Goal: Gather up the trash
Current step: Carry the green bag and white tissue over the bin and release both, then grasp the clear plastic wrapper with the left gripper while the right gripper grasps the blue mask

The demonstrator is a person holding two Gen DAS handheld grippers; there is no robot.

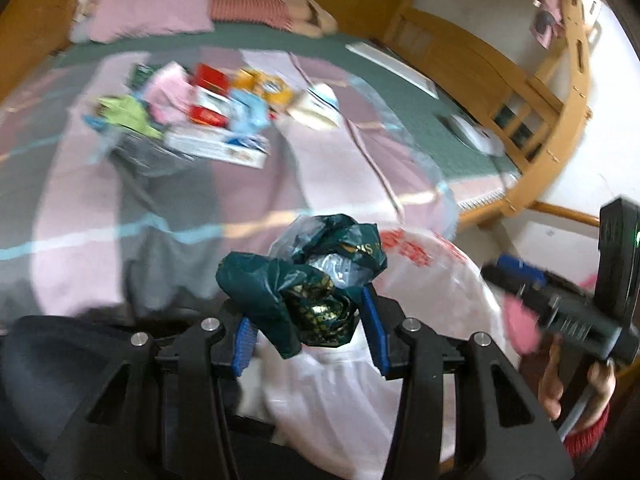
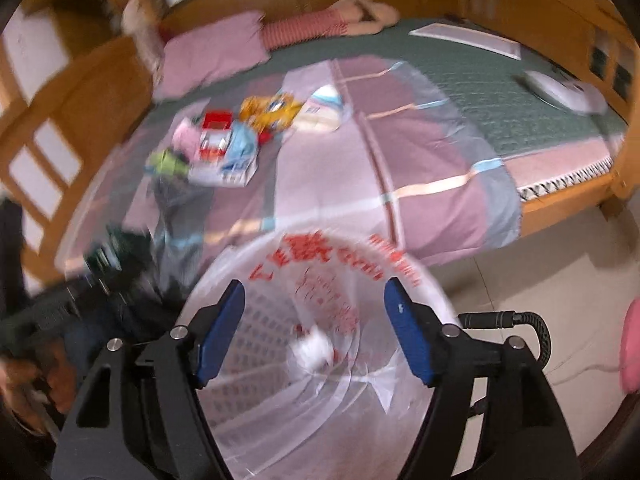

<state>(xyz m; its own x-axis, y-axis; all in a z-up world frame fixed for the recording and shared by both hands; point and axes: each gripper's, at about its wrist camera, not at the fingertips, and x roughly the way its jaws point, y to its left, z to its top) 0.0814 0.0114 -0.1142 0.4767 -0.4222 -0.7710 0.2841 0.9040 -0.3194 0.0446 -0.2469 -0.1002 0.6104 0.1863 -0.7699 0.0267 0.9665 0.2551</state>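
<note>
Left wrist: crumpled dark green wrapper [image 1: 304, 300]

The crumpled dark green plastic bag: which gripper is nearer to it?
Left. The left gripper grips the crumpled dark green plastic bag between its fingers; the right gripper stands open off to the side, over the white-lined bin.

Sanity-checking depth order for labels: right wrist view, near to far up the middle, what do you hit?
Right hand-held gripper, jaws open → crumpled white paper inside the lined bin → bin liner's red-printed rim → striped quilt → pile of wrappers and boxes → pink pillow.
</note>
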